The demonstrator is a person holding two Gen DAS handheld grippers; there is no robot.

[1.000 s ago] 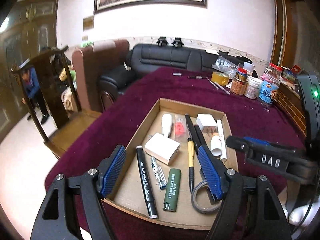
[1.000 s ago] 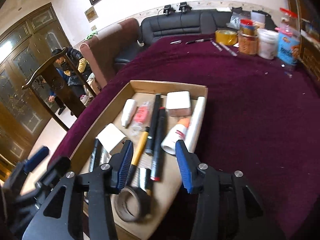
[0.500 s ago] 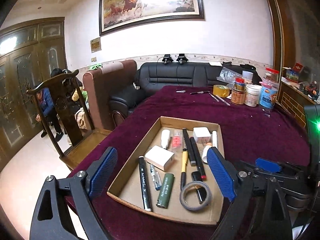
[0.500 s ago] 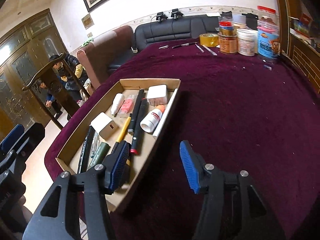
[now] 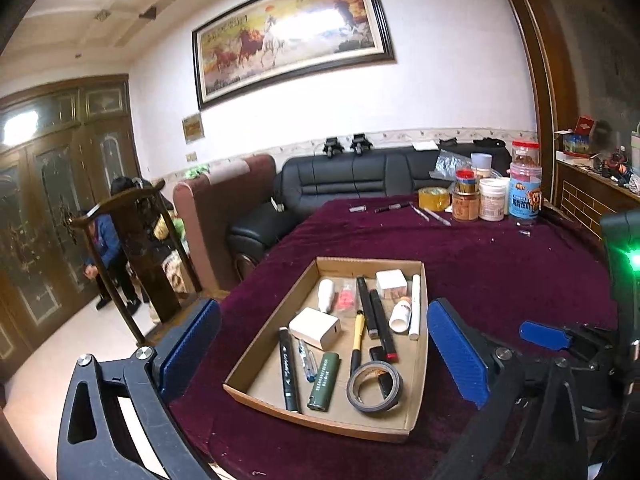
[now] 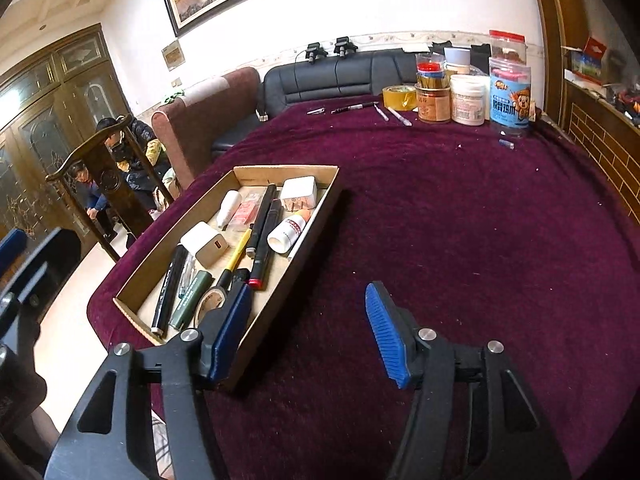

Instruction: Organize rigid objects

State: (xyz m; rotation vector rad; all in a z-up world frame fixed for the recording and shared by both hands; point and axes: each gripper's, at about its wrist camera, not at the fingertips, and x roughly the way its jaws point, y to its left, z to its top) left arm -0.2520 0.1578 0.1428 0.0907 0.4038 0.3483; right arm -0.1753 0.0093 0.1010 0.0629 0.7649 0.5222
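Note:
A shallow cardboard tray (image 5: 418,364) (image 6: 316,208) on the purple tablecloth holds several things: black markers (image 5: 289,368), a white charger block (image 5: 315,327), a green lighter (image 5: 325,381), a tape roll (image 5: 374,387), a yellow pen, a small white bottle (image 6: 286,230). My left gripper (image 5: 323,356) hangs in front of the tray, its jaws opening wide and nothing between them. My right gripper (image 6: 308,334) sits over the tray's near right corner and the cloth, jaws opening, gripping nothing. Its blue fingertip (image 5: 543,334) shows at the right of the left wrist view.
Jars, cans and a yellow tape roll (image 6: 399,97) stand at the table's far right, with pens (image 6: 354,108) lying loose near them. A wooden chair (image 5: 132,256), a brown armchair and a black sofa (image 5: 352,180) lie beyond the table's left edge. People sit by the doors at left.
Both grippers have drawn back from the tray and their jaws have widened. The right gripper has shifted right, off the tray's contents toward the bare cloth.

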